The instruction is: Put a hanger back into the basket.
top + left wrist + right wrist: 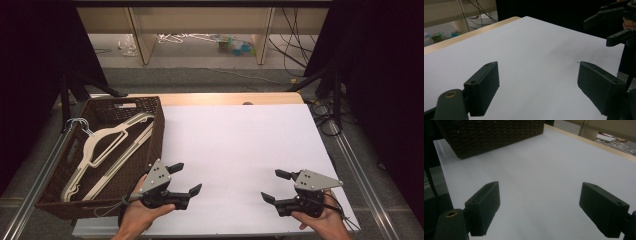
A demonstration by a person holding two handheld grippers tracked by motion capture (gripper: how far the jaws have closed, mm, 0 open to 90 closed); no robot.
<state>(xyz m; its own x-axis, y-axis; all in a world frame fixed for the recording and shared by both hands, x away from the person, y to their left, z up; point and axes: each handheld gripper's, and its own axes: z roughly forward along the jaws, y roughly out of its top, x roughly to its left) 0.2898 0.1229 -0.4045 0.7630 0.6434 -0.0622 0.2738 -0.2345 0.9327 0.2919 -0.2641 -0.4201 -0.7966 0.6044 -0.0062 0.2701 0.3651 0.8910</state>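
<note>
1. Left tongs: held in the person's left hand at the near left of the desk. Jaws spread wide, nothing between them. They point toward the middle of the white desk surface.
2. Right tongs: held in the person's right hand at the near right. Jaws spread wide, gripping nothing. They point left, toward the left tongs; the two stand well apart.
3. In the left gripper view the left tongs' jaws stand above bare white surface, with the right tongs at the upper right corner.
4. Basket: dark brown wicker, at the left edge of the desk, just beside the left tongs.
5. Hangers: pale, cream-coloured, lying in the basket, hooks toward its far left corner. The number cannot be told exactly. Neither pair of tongs touches them.
6. In the right gripper view the basket wall stands beyond the open jaws, apart from them.
</note>
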